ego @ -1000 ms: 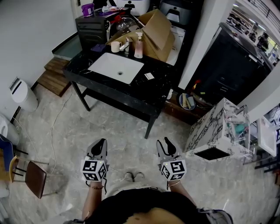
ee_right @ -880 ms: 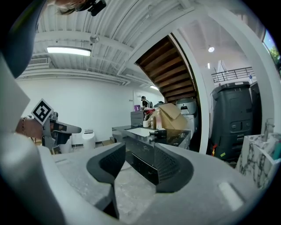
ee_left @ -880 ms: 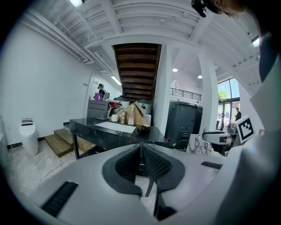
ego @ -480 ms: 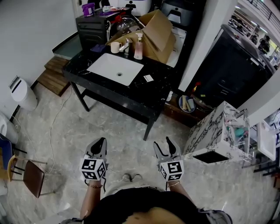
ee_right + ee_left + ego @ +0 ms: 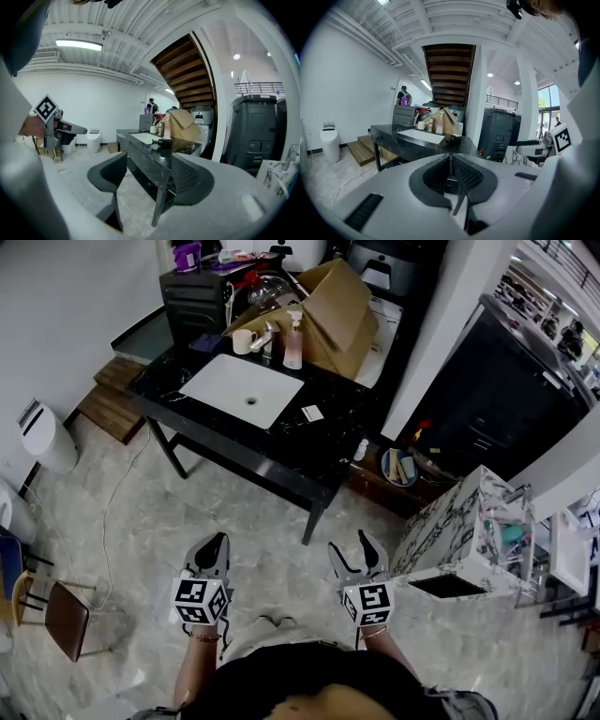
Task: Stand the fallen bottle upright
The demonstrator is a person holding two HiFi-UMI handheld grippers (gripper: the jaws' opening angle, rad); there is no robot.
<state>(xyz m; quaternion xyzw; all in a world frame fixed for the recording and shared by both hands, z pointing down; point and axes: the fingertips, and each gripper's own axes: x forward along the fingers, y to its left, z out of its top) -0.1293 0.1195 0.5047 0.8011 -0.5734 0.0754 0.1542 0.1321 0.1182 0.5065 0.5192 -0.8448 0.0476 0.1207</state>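
risk: the fallen bottle [image 5: 161, 140] lies near the bench [image 5: 328, 442] edge, so a clumsy nudge from one pad could roll it off onto the floor. It is dark on a dark top, so it's easy to misjudge.
left tongs [image 5: 216, 547]: pads pressed together, nothing between, touching nothing.
right tongs [image 5: 353, 549]: spread wide, jaws have just been opening, empty.
bench: well ahead of both tongs, bare floor between.
fallen bottle: on its side at the near bench corner, straight ahead of the right tongs, well apart.
pump bottle [image 5: 294, 338]: upright, far beyond.

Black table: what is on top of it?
A white basin, mug, pump bottle, open cardboard box, small card and a dark lying bottle. The box hides whatever stands behind it.
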